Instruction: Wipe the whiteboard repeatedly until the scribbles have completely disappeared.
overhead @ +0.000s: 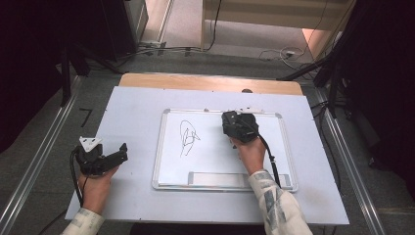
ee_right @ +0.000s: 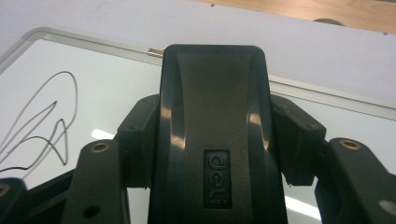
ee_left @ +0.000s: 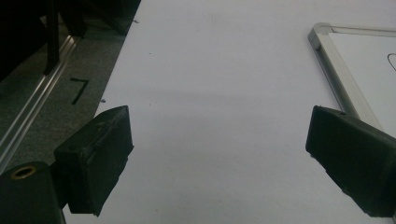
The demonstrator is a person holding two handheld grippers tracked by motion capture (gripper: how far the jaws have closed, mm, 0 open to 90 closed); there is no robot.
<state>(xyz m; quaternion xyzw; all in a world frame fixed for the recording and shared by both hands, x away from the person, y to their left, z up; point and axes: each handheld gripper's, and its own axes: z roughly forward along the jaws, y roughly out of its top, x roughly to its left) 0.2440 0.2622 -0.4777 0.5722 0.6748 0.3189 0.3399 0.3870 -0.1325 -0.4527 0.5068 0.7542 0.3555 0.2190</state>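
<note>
At the left of the high view, my left gripper (overhead: 120, 152) rested on the pale table cover (overhead: 132, 105), well apart from the whiteboard (overhead: 215, 161), its jaws spread wide with nothing between them; I judged it was idle and only waiting. Its own camera confirmed that: the two black pads (ee_left: 100, 154) stood far apart over bare cover, with just the board's metal corner (ee_left: 327, 56) at the right edge. Moving right, the whiteboard lay flat in the middle of the table, a looping black scribble (overhead: 187, 137) on its left half. My right gripper (overhead: 240, 122) sat over the board's upper right part, clenched on a black eraser (ee_right: 215, 130), which from above I could barely tell from the gripper itself. The right gripper view settled it: the eraser stood squeezed between both jaws, a raised brand mark on its back, the scribble (ee_right: 42, 121) off to its left and apart from it. So I took the step in hand to be carrying the eraser toward the marks, wiping not yet begun. The next move, as I saw it, called for sliding left, pressing the eraser's face flat on the board and sweeping across the lines; whether that face already touched the surface I could not tell.
</note>
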